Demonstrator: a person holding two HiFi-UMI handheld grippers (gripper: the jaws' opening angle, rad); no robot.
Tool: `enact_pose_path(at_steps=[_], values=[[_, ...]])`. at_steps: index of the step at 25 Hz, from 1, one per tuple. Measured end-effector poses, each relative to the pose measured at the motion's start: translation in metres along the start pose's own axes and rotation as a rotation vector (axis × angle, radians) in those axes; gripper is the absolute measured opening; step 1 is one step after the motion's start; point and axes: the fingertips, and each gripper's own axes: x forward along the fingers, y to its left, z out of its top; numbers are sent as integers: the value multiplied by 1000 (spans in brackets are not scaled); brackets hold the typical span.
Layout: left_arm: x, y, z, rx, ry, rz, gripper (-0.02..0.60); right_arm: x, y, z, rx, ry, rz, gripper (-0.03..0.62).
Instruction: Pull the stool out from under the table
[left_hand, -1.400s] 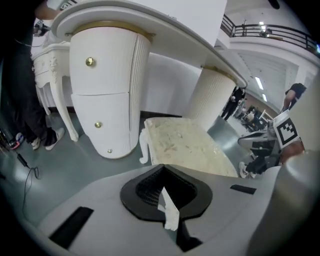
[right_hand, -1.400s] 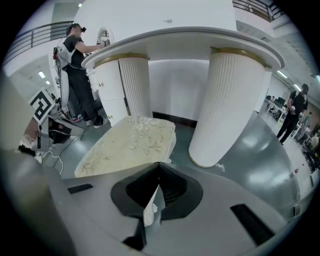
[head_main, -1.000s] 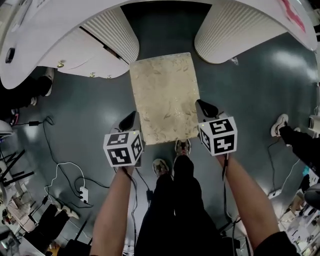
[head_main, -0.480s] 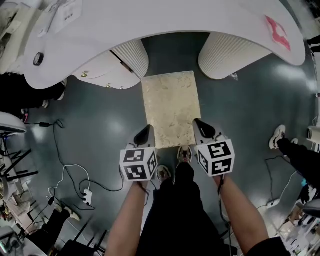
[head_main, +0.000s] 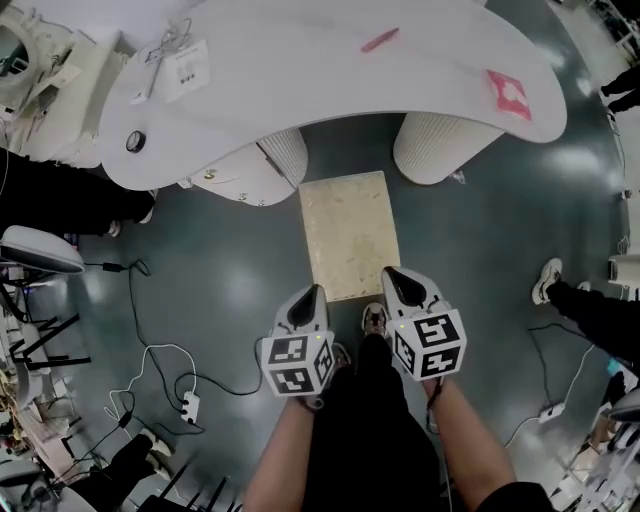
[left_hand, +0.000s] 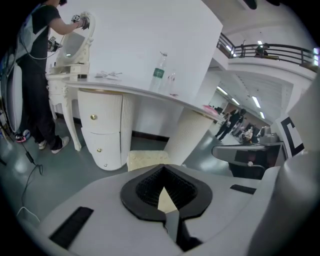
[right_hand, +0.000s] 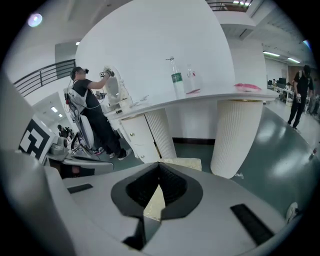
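The stool (head_main: 350, 235), with a cream patterned cushion, stands on the dark floor just in front of the white table (head_main: 330, 70), between its two ribbed pedestals. My left gripper (head_main: 307, 297) hangs by the stool's near left corner, shut with nothing in it. My right gripper (head_main: 394, 277) hangs by the near right corner, also shut and empty. In the left gripper view the stool (left_hand: 145, 159) shows beyond the shut left gripper (left_hand: 164, 186), well apart from it. The right gripper view shows the stool (right_hand: 184, 163) the same way past the right gripper (right_hand: 159, 186).
A drawer pedestal (head_main: 240, 175) and a ribbed pedestal (head_main: 437, 148) flank the stool. Cables and a power strip (head_main: 188, 406) lie on the floor at left. My own feet (head_main: 373, 318) are right behind the stool. Another person's shoe (head_main: 547, 281) is at right, a chair (head_main: 35, 250) at left.
The head view has risen and now takes in the whole tabletop. Both grippers have drawn back from the stool's sides toward my body, still shut.
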Motion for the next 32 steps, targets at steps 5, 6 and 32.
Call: enact_pose_path(at_steps=[5, 6, 32], values=[[-36, -26, 20, 63, -51, -37, 5, -38, 22, 26, -18, -60, -21, 6], [-45, -31, 23, 76, -64, -43, 4, -48, 28, 31, -26, -71, -24, 6], [-236, -170, 118, 260, -427, -166, 5, -285, 95, 123, -158, -393, -102, 6]])
